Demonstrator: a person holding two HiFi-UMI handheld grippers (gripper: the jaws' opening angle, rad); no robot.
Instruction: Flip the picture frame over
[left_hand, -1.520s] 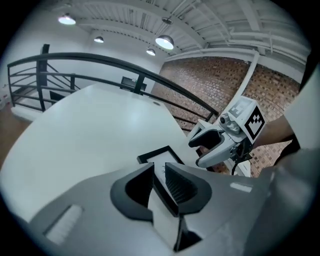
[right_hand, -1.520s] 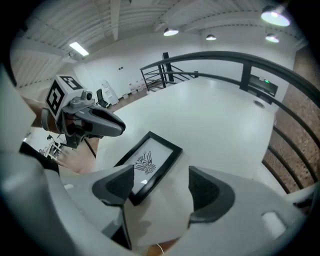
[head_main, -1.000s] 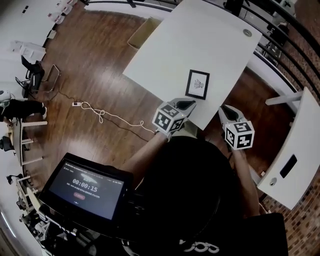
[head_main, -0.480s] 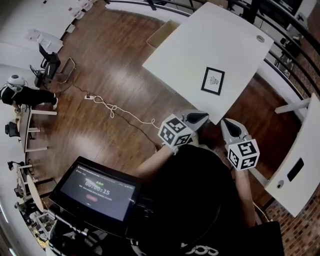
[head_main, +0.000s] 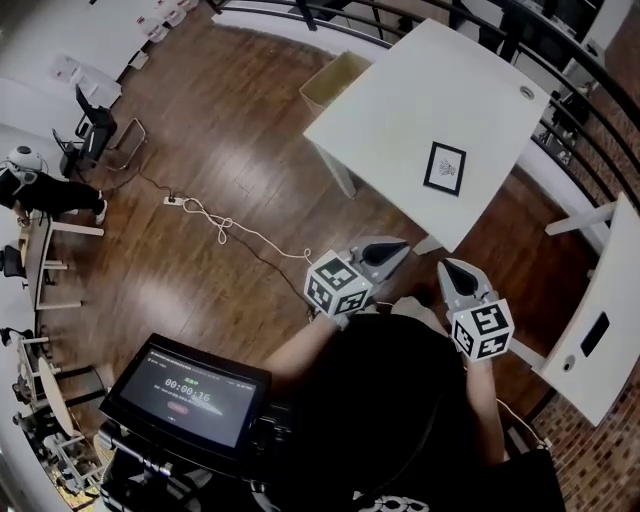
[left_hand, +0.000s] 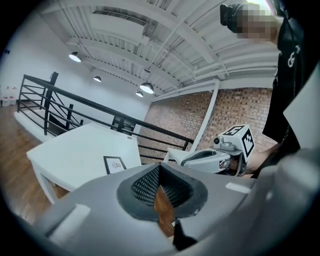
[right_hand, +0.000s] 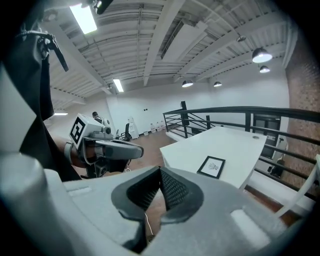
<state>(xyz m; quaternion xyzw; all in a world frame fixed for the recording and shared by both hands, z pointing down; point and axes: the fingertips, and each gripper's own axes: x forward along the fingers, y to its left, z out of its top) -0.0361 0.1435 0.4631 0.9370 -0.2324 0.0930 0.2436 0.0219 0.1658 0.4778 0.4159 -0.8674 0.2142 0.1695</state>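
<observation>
Catches the left gripper (left_hand: 159, 172) and right gripper (right_hand: 160, 174) clamped shut on nothing, well apart from the picture frame (head_main: 445, 168)
Shows each pair of mesh pads (left_hand: 146, 183) pressed together, with only wooden floor (head_main: 220, 150) glimpsed below the tips; places both grippers side by side in the air over that floor, just off the near corner of the white table (head_main: 400, 100), pointing toward it and slightly down; puts the frame flat on the tabletop, picture side up, toward that near corner, ahead and to the left of the left jaws, ahead and to the right of the right jaws; notes a cardboard box (head_main: 335, 78) on the floor beside the table, a white cable (head_main: 215, 225) across the boards and a timer screen (head_main: 185, 390) low at the left
</observation>
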